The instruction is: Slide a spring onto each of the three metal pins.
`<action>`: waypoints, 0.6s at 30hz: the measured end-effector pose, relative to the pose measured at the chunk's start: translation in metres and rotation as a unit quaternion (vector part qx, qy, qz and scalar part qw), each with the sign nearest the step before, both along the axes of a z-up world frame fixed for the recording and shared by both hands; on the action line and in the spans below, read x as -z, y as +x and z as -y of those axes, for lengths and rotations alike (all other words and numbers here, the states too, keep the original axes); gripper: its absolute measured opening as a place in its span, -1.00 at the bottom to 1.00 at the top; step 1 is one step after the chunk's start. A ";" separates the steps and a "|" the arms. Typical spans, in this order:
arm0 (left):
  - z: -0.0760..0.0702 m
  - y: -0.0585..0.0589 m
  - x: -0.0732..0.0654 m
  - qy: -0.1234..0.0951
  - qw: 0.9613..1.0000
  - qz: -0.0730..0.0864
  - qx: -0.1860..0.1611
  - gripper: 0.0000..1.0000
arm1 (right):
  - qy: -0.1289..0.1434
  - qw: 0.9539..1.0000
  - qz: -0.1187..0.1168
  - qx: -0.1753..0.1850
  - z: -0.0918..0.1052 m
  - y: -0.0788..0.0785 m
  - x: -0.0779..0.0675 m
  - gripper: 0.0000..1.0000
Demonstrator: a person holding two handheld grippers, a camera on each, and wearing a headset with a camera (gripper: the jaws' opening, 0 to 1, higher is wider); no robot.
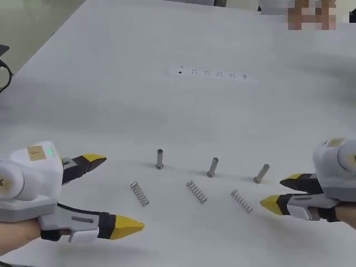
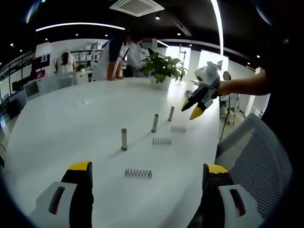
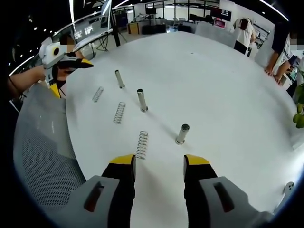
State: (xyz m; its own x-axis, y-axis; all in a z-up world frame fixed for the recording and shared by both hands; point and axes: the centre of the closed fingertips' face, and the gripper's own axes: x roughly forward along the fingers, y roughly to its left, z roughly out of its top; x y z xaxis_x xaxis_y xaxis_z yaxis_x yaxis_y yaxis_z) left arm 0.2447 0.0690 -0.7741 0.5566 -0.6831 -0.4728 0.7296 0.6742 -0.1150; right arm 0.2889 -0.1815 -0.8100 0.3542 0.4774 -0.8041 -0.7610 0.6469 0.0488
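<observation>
Left gripper (image 1: 119, 193) and right gripper (image 1: 273, 192) both spread wide, empty. We see three pins (image 1: 159, 158) upright in a row on the table (image 1: 167, 111), springs (image 1: 196, 191) lying just beside.

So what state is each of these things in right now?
Left pin: upright, bare.
Middle pin: upright, bare.
Right pin: upright, bare.
Left spring: lying loose.
Middle spring: lying loose.
Right spring: lying loose.
Left gripper: open, empty.
Right gripper: open, empty.
</observation>
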 end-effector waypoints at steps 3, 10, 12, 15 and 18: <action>0.000 -0.001 0.001 0.001 1.000 -0.001 0.000 0.86 | 0.000 1.000 -0.007 -0.006 -0.006 -0.005 0.003 -0.24; 0.000 -0.004 0.003 0.001 1.000 -0.004 0.001 0.86 | 0.001 1.000 -0.014 -0.026 -0.023 -0.012 0.008 -0.28; -0.001 -0.004 0.003 0.000 1.000 -0.005 0.000 0.85 | -0.001 0.999 -0.016 -0.034 -0.027 -0.012 0.009 -0.29; -0.002 -0.004 0.003 0.001 1.000 -0.005 -0.001 0.85 | -0.005 0.999 -0.017 -0.044 -0.032 -0.011 0.011 -0.30; -0.002 -0.004 0.002 0.000 1.000 -0.005 -0.002 0.85 | -0.010 0.998 -0.020 -0.050 -0.036 -0.009 0.014 -0.34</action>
State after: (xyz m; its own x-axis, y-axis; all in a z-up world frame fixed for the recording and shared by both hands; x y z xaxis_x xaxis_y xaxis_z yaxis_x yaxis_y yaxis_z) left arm 0.2406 0.0711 -0.7766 0.5543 -0.6807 -0.4790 0.7258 0.6770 -0.1221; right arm 0.2796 -0.1456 -0.8243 0.2721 0.4933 -0.8262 -0.8199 0.5683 0.0693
